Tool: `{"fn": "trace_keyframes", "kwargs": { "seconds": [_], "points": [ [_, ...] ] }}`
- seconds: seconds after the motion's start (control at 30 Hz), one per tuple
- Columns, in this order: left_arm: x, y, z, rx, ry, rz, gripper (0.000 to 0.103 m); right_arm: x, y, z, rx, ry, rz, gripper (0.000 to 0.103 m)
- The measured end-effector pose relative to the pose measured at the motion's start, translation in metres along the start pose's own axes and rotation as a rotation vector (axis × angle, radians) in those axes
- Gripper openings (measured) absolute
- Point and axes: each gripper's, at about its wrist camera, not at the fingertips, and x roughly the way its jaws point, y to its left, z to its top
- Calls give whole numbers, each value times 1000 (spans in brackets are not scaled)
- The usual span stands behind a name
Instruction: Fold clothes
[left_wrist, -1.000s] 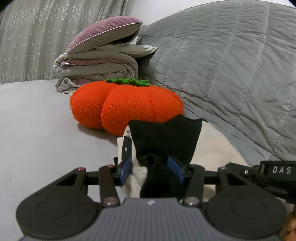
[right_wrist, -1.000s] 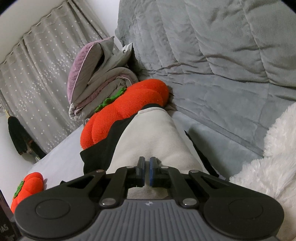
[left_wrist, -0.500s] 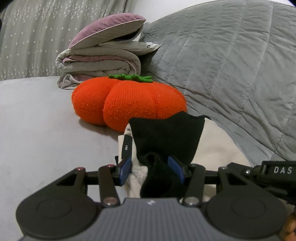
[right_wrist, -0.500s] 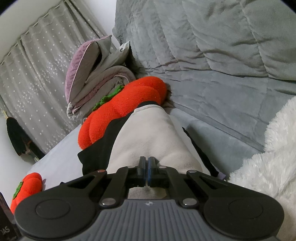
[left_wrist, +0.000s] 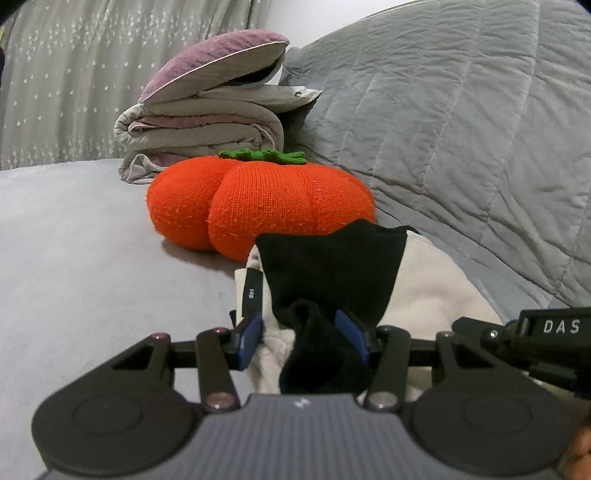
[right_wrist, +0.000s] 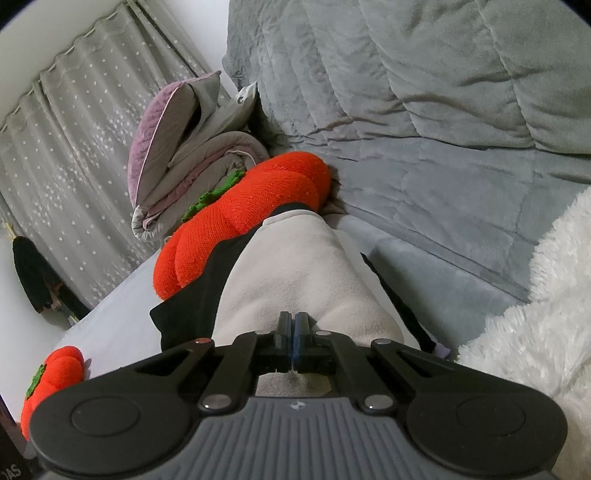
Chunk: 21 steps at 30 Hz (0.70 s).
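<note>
Now both tongs hold one garment (left_wrist: 436, 291), a cream and black piece lying on the grey bed (left_wrist: 85, 251) just in front of an orange pumpkin cushion (left_wrist: 258, 199). The left tongs (left_wrist: 303, 332) are partly apart, with a bunched black and cream fold filling the gap between their blue pads (left_wrist: 251, 332). The right tongs (right_wrist: 293, 332) are pressed together on the near cream edge of the garment (right_wrist: 295, 273), which rises ahead of them in a smooth hump toward the cushion (right_wrist: 251, 206). Black fabric shows along both sides of the cream. Behind the cushion sits a stack of folded bedding (left_wrist: 207, 114) against a quilted grey blanket (left_wrist: 461, 118). White fluffy fabric (right_wrist: 535, 314) lies to the right, and a second, smaller pumpkin cushion (right_wrist: 48, 376) rests far left.
</note>
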Motion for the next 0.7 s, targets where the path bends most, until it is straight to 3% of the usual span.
{"fn": "trace_keyframes", "kwargs": {
  "seconds": [0.7],
  "points": [
    [-1,-9,-1,46,3,50,47,-9,19,9,-68,31,-36,3]
  ]
}}
